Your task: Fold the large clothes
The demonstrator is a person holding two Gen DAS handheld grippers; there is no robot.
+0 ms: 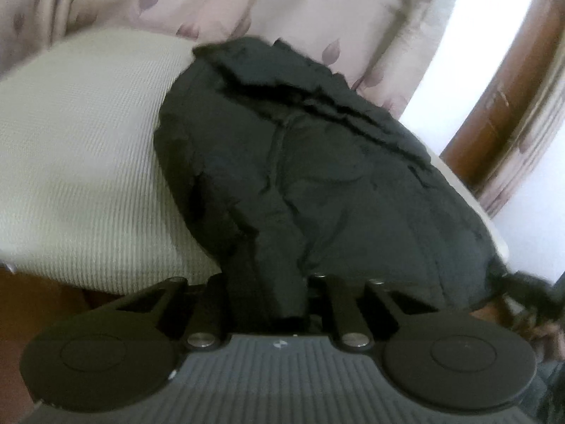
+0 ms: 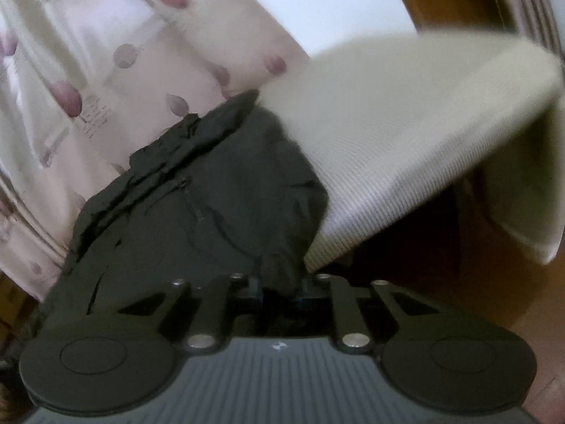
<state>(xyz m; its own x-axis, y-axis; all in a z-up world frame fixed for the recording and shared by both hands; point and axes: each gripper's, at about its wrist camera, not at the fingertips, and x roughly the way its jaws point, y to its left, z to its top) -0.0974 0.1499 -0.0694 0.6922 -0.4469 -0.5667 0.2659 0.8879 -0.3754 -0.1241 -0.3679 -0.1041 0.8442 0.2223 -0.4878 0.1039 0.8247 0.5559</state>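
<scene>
A cream ribbed bed (image 1: 70, 148) carries the black jacket (image 1: 300, 176), its length running from the near edge toward the curtain (image 1: 247, 0). The left hand-held gripper (image 1: 268, 296) and right hand-held gripper (image 2: 279, 293) each pinch its near hem.

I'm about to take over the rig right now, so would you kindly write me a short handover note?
Left gripper: shut on a fold at the near edge of the black jacket.
Right gripper: shut on the same jacket's near edge.
Jacket: bunched on the cream textured cover, patterned curtain behind it.
Done: both near-edge grips taken.
Left: the fold itself; the jacket is not yet neatly folded. Probably lift both grips together and carry the edge over.
</scene>
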